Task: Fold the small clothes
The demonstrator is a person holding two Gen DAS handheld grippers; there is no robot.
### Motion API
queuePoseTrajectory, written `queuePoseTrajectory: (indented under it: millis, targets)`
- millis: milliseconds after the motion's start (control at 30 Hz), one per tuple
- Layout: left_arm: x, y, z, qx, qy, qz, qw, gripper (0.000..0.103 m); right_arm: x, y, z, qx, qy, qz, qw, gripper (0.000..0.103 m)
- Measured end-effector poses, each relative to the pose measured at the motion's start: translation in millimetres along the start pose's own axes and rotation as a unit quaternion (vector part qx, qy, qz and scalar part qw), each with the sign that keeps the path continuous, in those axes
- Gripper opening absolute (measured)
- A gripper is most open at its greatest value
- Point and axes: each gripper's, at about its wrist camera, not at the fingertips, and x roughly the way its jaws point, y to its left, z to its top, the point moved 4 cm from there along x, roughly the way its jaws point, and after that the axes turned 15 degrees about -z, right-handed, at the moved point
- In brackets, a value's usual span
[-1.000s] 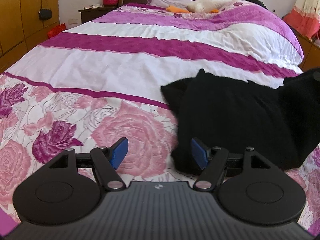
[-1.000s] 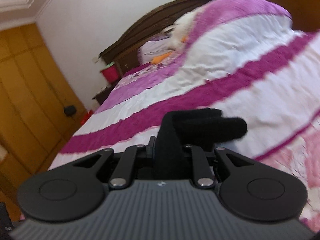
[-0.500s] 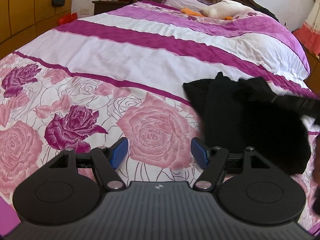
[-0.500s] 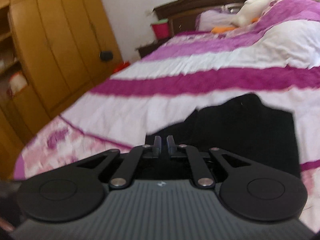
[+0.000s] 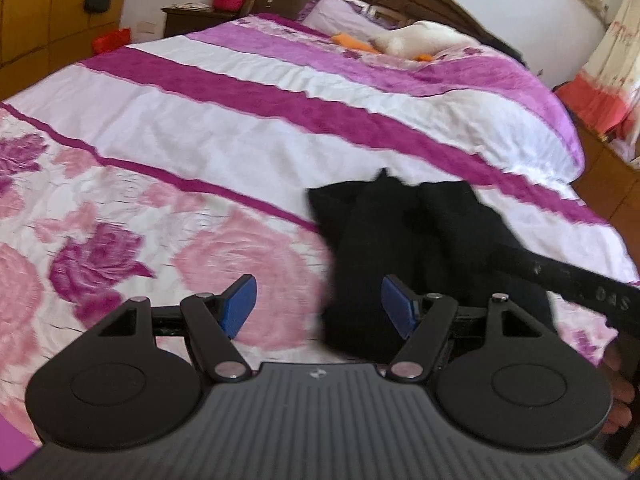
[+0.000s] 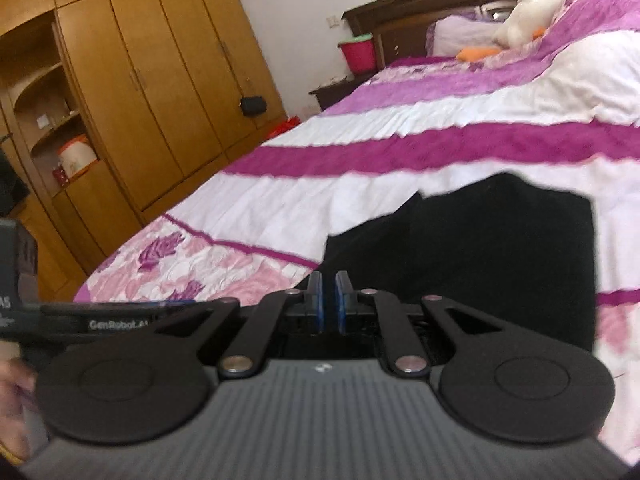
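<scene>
My left claw (image 5: 318,306) hangs over the bed (image 5: 248,144), jaws spread wide, nothing between the blue pads (image 5: 240,304). The black garment (image 5: 420,248) lies bunched on the rose-print quilt, just ahead and right of that claw. My right claw (image 6: 329,300) is clenched, pads nearly meeting with a thin gap; no cloth shows between them. The garment (image 6: 500,248) lies just beyond its tips.

Left hand-held gripper (image 5: 316,306): black linkage arms, silver pivot screws, blue finger pads (image 5: 239,306), ribbed grey housing; right hand-held gripper (image 6: 329,302) identical.
</scene>
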Motion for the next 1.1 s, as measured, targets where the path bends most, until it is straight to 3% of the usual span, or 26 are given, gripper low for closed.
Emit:
queuePoseTrajectory:
  millis: [167, 333, 367, 433, 467, 667, 833, 1100]
  targets:
    - [14, -31, -5, 0.001, 0.006, -0.048, 0.9988, 0.074, 1, -29, 13, 0.001, 0.0, -0.062, 0.998, 0.012]
    - [42, -54, -9, 0.012, 0.021, -0.075, 0.9969, 0.075, 14, -48, 14, 0.008, 0.032, -0.08, 0.996, 0.016]
    - [49, -57, -11, 0.012, 0.024, -0.079, 0.9965, 0.076, 17, -50, 15, 0.012, 0.039, -0.077, 0.996, 0.024]
    - [61, -60, -14, 0.013, 0.029, -0.086, 0.9958, 0.078, 20, -54, 16, 0.02, 0.042, -0.072, 0.996, 0.061]
    - [67, -61, -16, 0.012, 0.032, -0.087, 0.9957, 0.078, 22, -54, 18, 0.02, 0.04, -0.072, 0.996, 0.062]
    - [91, -58, -23, 0.003, 0.026, -0.098, 0.9948, 0.078, 49, -42, 36, -0.001, 0.069, -0.084, 0.994, 0.062]
    - [100, -57, -25, 0.007, 0.007, -0.107, 0.9942, 0.076, 85, -20, 48, -0.043, 0.121, -0.104, 0.986, 0.061]
    - [108, -59, -32, 0.022, 0.002, -0.113, 0.9933, 0.056, 147, 5, 41, -0.097, 0.186, -0.163, 0.964, 0.059]
